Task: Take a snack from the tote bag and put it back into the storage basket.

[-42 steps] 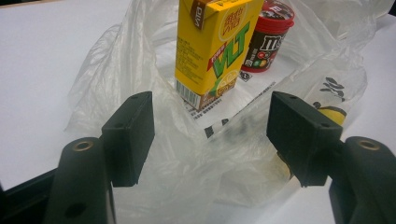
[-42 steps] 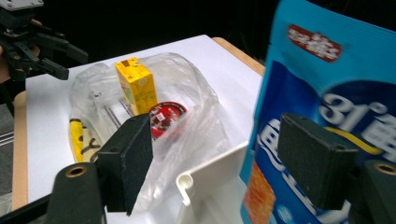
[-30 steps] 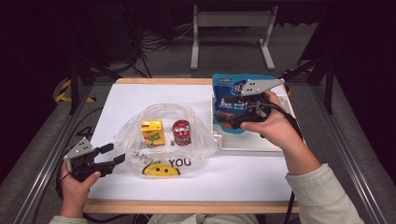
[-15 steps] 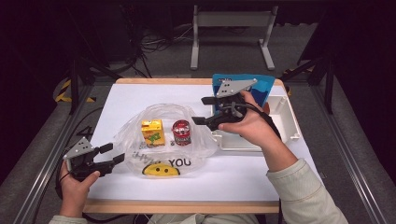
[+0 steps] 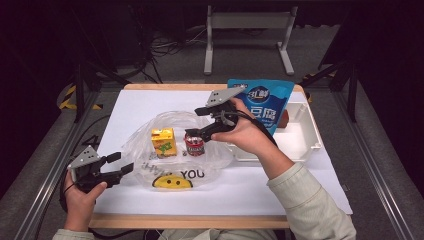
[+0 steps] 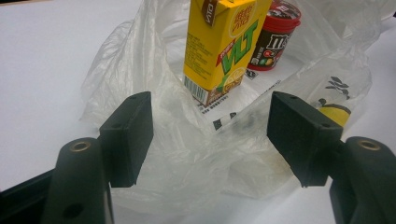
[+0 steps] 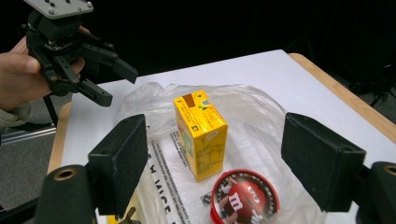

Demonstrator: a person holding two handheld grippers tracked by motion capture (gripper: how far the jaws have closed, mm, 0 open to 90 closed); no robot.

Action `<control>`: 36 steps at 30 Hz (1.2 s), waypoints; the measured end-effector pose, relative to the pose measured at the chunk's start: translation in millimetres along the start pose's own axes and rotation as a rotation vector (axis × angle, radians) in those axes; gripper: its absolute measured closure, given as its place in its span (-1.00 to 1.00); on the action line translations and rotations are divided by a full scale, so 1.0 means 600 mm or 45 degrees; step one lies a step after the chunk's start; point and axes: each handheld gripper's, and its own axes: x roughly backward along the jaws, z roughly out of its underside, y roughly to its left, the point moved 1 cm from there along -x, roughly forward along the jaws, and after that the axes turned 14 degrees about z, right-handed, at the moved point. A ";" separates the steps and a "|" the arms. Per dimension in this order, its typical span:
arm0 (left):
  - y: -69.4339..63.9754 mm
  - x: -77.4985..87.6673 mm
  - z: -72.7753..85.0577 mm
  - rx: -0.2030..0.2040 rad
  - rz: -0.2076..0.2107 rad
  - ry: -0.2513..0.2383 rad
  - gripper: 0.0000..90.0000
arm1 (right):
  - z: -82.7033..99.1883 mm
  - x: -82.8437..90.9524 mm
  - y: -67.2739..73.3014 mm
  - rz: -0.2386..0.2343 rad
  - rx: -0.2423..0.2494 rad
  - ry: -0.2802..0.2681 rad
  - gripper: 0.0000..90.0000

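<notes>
Reaching in from the tray side, the right gripper [image 5: 196, 123] hangs with jaws spread and empty above the red M&M's cup [image 5: 194, 144], which stands inside the clear plastic bag [image 5: 150, 165] beside the yellow lemon tea carton [image 5: 163, 141]; the left gripper [image 5: 119, 164], also spread, waits at the bag's near-left edge. The high view counts one carton, one cup, one bag, one blue tofu pouch [image 5: 264, 107] and one white tray [image 5: 305, 142].

The left gripper view shows bag film [image 6: 196, 168] between its parted jaws without being pinched; closing there first would probably steady the mouth.

The right gripper view puts the cup [image 7: 243, 198] low between wide jaws, the carton [image 7: 200, 133] just behind. Descending squarely over the lid, clear of carton and film, seems the safest grasp.
</notes>
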 end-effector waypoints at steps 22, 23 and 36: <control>0.002 0.004 0.000 0.003 0.005 -0.017 -0.28 | -0.005 -0.105 0.029 -0.030 -0.054 0.238 -0.57; 0.002 0.005 0.000 0.002 0.006 -0.019 -0.28 | -0.004 -0.110 0.028 -0.033 -0.026 0.249 -0.58; 0.003 0.004 0.000 0.009 0.011 -0.024 -0.28 | 0.008 -0.168 0.033 -0.069 0.033 0.209 -0.67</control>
